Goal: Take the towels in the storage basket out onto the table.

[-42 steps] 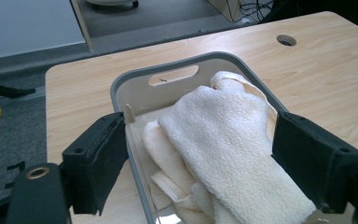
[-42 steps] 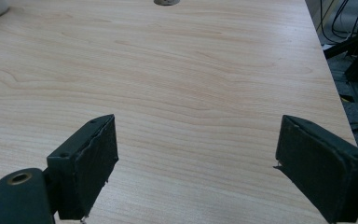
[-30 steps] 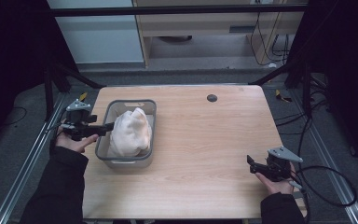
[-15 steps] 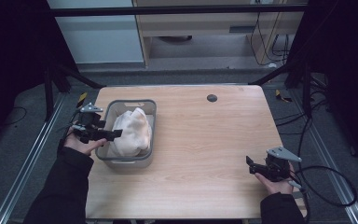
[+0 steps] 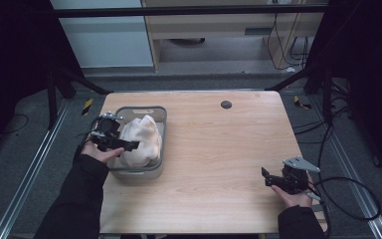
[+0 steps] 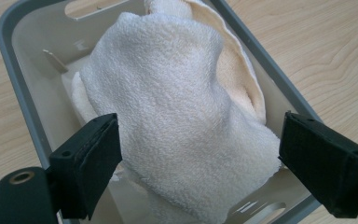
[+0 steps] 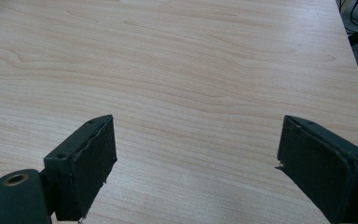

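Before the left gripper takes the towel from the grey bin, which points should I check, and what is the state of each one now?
1. Left gripper jaws wide, having just been opening: ok.
2. Towel lies between the jaws, pads not pressing: ok.
3. Towel free of the bin walls: cannot tell.
4. Bin flat on the table: ok.
5. Right gripper open, apart from the bin: ok.

A lab-like recording bay: a pale wooden table (image 5: 219, 149) stands inside a black metal frame (image 5: 189, 10), with loose black cables (image 5: 348, 184) on grey floor at right.
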`<action>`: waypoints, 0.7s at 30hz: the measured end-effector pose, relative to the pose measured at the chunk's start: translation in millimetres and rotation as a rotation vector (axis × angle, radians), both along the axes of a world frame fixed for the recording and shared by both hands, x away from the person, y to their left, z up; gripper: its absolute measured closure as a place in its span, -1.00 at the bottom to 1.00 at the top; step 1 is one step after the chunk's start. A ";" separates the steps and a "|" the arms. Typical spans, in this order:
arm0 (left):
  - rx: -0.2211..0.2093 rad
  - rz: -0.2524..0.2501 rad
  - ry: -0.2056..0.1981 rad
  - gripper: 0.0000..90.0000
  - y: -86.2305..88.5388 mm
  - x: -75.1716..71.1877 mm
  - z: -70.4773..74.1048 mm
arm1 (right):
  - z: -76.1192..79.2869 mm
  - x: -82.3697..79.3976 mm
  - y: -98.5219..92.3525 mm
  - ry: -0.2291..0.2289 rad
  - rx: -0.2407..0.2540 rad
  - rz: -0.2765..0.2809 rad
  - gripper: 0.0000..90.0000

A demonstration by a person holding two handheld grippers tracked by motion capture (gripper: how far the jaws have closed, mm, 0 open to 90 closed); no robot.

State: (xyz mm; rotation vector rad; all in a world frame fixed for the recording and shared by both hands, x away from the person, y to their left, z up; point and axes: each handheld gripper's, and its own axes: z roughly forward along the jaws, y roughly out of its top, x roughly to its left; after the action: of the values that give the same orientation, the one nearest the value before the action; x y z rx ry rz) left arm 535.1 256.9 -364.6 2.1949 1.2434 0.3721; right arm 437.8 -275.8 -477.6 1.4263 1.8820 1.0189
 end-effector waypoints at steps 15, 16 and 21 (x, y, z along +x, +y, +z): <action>0.050 0.005 0.075 -0.78 -7.2 16.9 -16.1 | -0.6 2.1 0.0 0.010 -0.012 0.005 -0.78; 0.055 0.007 0.078 -0.78 -8.2 18.1 -17.6 | -0.6 2.1 0.0 0.010 -0.012 0.005 -0.78; 0.063 0.016 0.100 -0.79 -10.3 23.0 -24.7 | -1.0 2.0 1.1 0.016 -0.024 0.006 -0.79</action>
State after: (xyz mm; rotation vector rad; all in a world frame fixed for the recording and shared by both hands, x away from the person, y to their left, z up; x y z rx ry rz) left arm 558.1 246.5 -389.2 2.2824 1.3195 0.3152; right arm 439.8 -274.7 -478.6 1.4200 1.9048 0.9876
